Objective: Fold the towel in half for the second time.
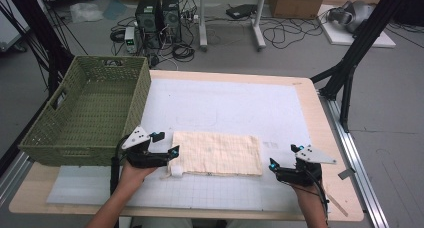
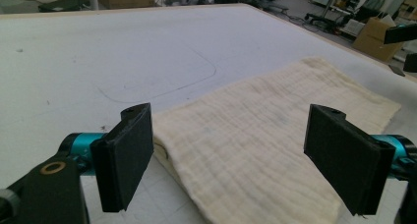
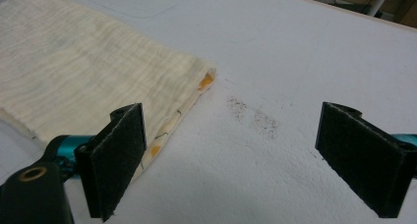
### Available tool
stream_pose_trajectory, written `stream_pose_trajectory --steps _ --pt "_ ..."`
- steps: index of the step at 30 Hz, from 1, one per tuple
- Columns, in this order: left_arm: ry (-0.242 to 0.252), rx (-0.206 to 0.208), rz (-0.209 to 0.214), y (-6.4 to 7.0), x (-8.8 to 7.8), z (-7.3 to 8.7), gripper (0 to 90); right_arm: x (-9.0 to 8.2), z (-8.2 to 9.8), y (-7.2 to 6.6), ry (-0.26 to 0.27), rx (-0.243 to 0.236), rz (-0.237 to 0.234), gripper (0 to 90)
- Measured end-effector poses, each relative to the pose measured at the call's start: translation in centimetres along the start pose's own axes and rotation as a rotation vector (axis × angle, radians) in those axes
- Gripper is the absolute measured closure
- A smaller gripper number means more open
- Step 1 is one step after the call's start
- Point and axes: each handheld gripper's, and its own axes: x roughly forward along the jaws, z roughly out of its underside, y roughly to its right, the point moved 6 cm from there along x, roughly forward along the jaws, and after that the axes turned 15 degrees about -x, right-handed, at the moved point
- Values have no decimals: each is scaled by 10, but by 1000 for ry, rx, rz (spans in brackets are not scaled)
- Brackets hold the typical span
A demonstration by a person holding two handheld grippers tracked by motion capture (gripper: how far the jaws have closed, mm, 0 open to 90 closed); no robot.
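left gripper point(image 1: 167, 144) spread wide with the folded cloth point(image 1: 216, 153) edge lying between its jaws, flat on the surface — right gripper point(image 1: 283, 156) gaping too, cloth just off its left jaw. best bet: slide low, pinch all layers together.

Folded cloth point(image 3: 93, 81) cut off by left edge in right gripper view; inner orange-marked layer mostly hidden.

Grey floor w/ cable tangle point(image 1: 280, 35), two PC towers point(image 1: 159, 13), cardboard box point(image 1: 297, 2), black tripod legs point(image 1: 350, 63).
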Motion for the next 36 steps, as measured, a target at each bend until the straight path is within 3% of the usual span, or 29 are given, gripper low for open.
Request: stream_pose_trajectory --steps 6,12,16,25,36 --pt "-15 35 -38 -2 10 -10 227 1 2 0 -3 6 -6 112" --pt "-14 45 -69 -6 24 -26 248 1 2 2 0 16 -5 111" --pt "-47 36 -96 -13 36 -32 257 1 2 1 -3 14 -8 112" --pt "-156 25 -155 -30 59 -17 331 2 2 1 -1 10 -17 112" --pt "-235 -4 -177 -41 63 -7 396 1 3 2 3 19 -25 112"
